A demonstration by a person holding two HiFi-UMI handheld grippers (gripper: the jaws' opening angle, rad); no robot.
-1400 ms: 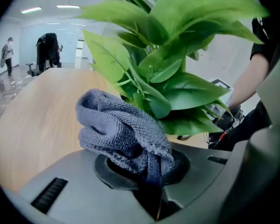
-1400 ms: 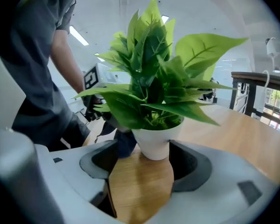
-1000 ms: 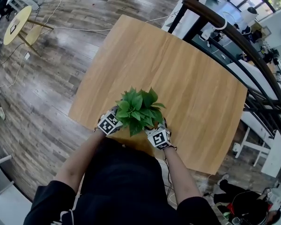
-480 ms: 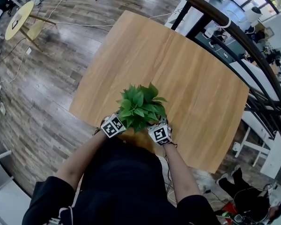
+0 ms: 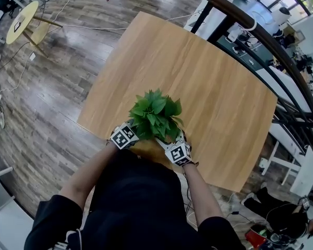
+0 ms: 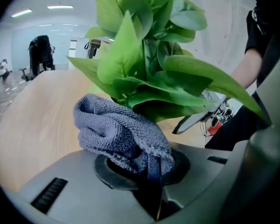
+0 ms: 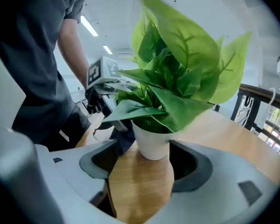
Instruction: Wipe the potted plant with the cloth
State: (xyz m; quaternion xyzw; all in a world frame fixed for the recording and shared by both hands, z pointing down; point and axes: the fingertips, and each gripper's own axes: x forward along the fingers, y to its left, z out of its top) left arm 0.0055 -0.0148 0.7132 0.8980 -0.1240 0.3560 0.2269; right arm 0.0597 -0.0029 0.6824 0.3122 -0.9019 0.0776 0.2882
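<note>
A green leafy plant in a small white pot stands near the front edge of the wooden table. My left gripper is shut on a bunched grey-blue cloth, held against the lower leaves on the plant's left side. My right gripper is open, its jaws standing to either side of the pot. The pot nearly touches the right jaw, and the cloth shows in the gap on the left. In the head view the leaves hide the pot and both gripper tips.
The table's front edge lies just below the grippers. A dark curved railing runs past the table's far right. A small round yellow table stands on the wood floor at far left.
The plant's leaves have shifted slightly left. My left gripper with the cloth has moved a little up and left against them, and the right gripper has edged slightly nearer to me.
</note>
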